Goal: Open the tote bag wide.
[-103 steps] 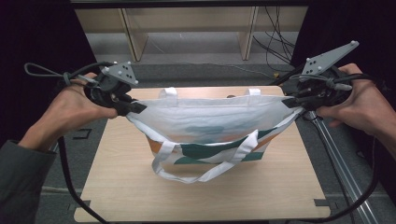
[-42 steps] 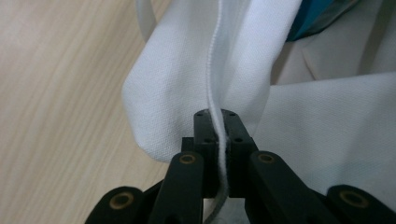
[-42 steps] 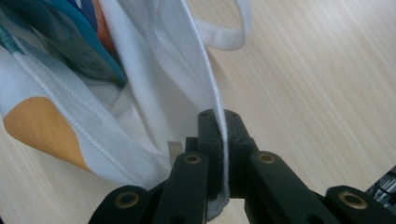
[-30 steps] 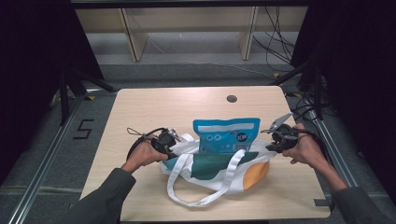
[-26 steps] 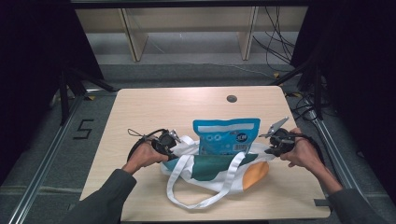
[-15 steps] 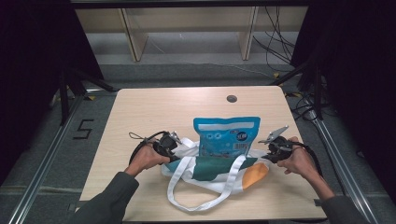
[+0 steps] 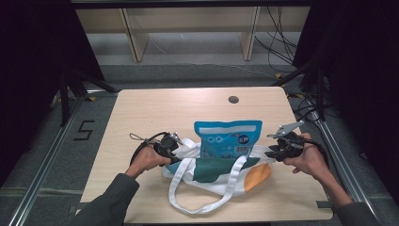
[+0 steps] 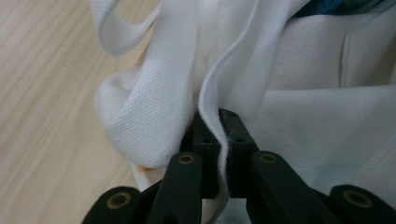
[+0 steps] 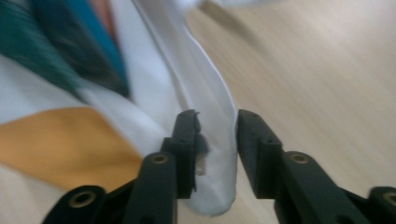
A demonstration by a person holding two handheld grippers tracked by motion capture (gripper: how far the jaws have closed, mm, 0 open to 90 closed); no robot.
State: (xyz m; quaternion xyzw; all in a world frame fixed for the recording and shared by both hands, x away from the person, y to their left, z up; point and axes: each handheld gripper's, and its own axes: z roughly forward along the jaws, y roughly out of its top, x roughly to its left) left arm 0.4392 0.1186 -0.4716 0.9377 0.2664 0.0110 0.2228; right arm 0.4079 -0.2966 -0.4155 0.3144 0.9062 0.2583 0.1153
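At the near edge of the high view, the person's 2 forearms come up onto the light wooden table (image 7: 141,113). Between the hands lies a white tote bag (image 7: 207,176) with green and orange patches, its long handle looping toward the near table edge. It sits on the near half of the table, roughly centred.

The left gripper (image 7: 175,151) is at the bag's left rim. In the left gripper view its fingers (image 8: 205,140) are clenched on a hemmed fold of the white fabric (image 8: 299,116), the seam running straight between them.

The right gripper (image 7: 272,151) is at the bag's right rim. In the right gripper view its fingers (image 9: 187,135) stand apart, having just been opening; a white flap of the bag (image 9: 210,107) lies between them, lying against the right finger with a gap on the other side, so the grip is released.

A blue snack pouch (image 7: 228,138) stands upright out of the bag's mouth, leaning toward the far side.

Farther on, the table is bare wood with a round dark cable hole (image 7: 233,99) near its far edge. Metal rails (image 7: 47,155) flank the table on both sides, and a numeral 5 (image 7: 83,130) is marked on the grey floor at the left. Beyond stand pale wooden shelf legs (image 7: 134,37), with cables (image 7: 277,42) trailing at the far right and black drapes around the room.
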